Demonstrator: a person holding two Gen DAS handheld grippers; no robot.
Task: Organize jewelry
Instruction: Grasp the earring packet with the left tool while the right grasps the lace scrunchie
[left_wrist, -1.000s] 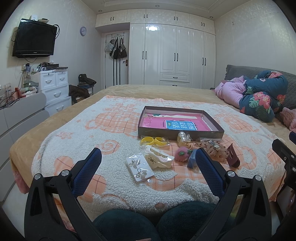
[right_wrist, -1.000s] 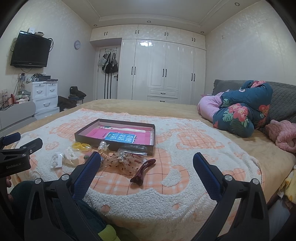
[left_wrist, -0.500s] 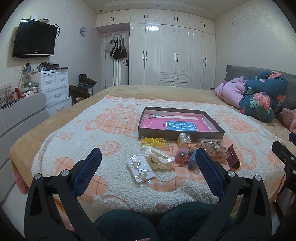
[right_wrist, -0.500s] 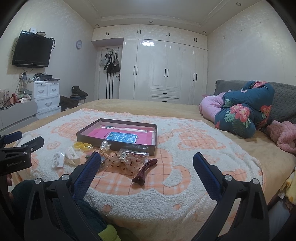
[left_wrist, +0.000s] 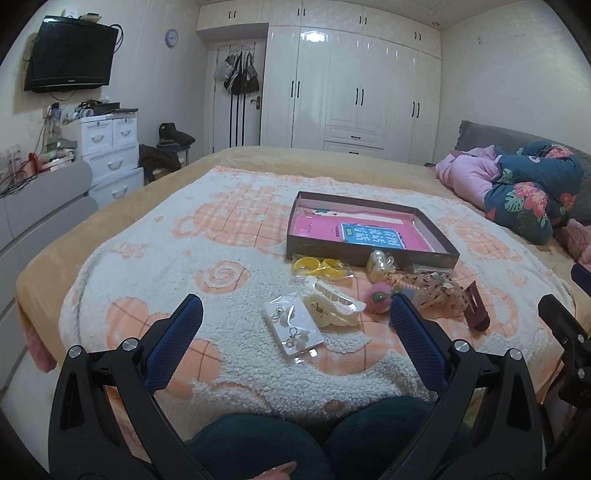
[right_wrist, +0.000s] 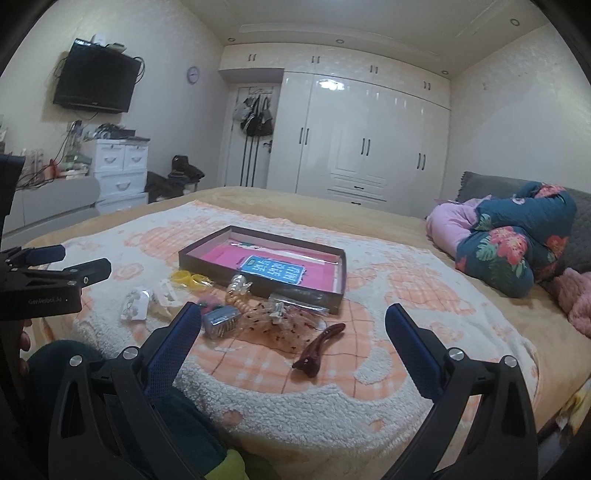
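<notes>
The left gripper (left_wrist: 295, 314) hangs wide apart above the blanket's (left_wrist: 229, 354) near edge, with the earring card (left_wrist: 293, 325) and white hair claw (left_wrist: 332, 306) lying between its fingers. Ahead, yellow bangles (left_wrist: 321, 266) and a bagged trinket (left_wrist: 380, 264) crowd the box's (left_wrist: 369, 253) front wall. The right gripper (right_wrist: 293, 325) frames the maroon clip (right_wrist: 317, 350); bare blanket lies to its right. The box interior is open from above.

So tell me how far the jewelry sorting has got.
Nothing looks sorted yet. The box holds only its pink and blue liner. Both the left gripper and right gripper are open and hold nothing. Left on the blanket: earring card, white claw clip, yellow bangles, dark red clip.
</notes>
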